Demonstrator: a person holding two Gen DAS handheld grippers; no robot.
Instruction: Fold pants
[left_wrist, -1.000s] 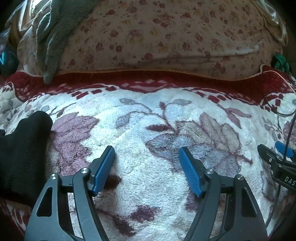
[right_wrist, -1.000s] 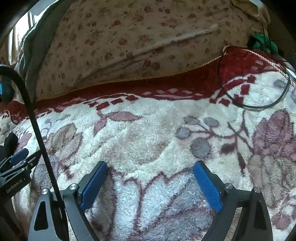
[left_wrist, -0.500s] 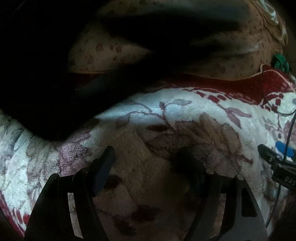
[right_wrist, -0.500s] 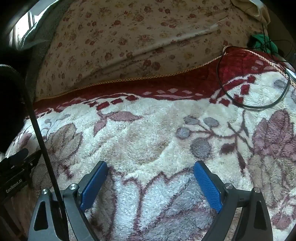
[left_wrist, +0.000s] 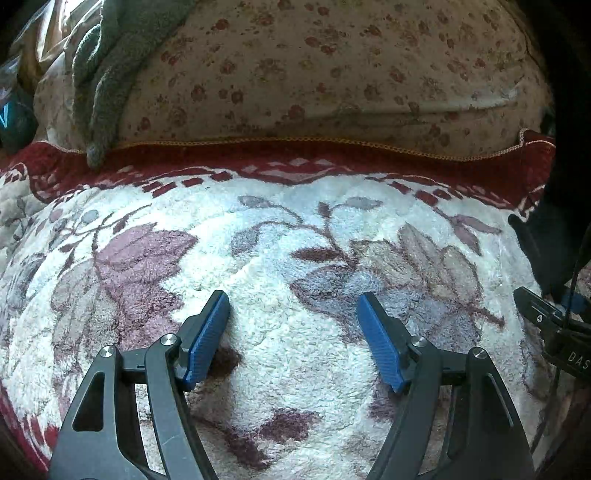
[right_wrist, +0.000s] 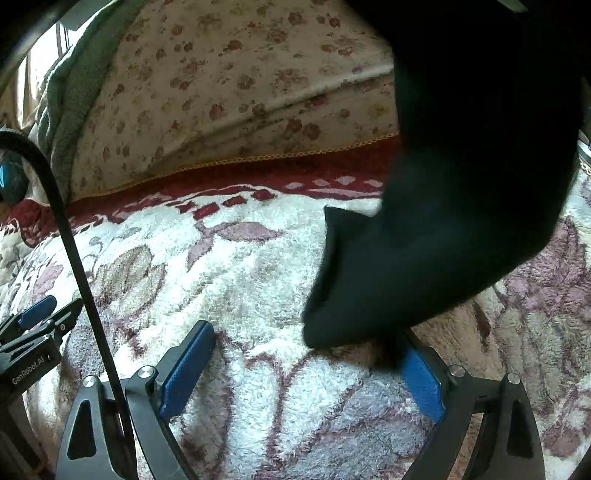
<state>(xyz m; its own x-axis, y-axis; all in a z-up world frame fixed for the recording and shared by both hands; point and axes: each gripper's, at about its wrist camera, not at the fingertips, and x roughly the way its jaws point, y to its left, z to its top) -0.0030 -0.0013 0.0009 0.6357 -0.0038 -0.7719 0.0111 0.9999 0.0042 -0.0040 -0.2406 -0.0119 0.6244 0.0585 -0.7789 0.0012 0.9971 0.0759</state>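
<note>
Fluffy white blanket w/ mauve leaf print & dark red border (left_wrist: 280, 236) covers bed; cream floral-print quilt (left_wrist: 332, 74) behind it; grey-green fleece cloth (left_wrist: 107, 62) draped at quilt's left.

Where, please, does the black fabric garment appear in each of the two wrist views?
Left wrist: the black fabric garment hangs at the far right edge.
Right wrist: it fills the upper right, drooping over the right finger.
Shared landmark: the dark red blanket border.

pants (right_wrist: 443, 221) hang over blanket (right_wrist: 258, 295), before right hand-held gripper (right_wrist: 301, 369) | quilt (right_wrist: 240, 92) behind blanket
</note>
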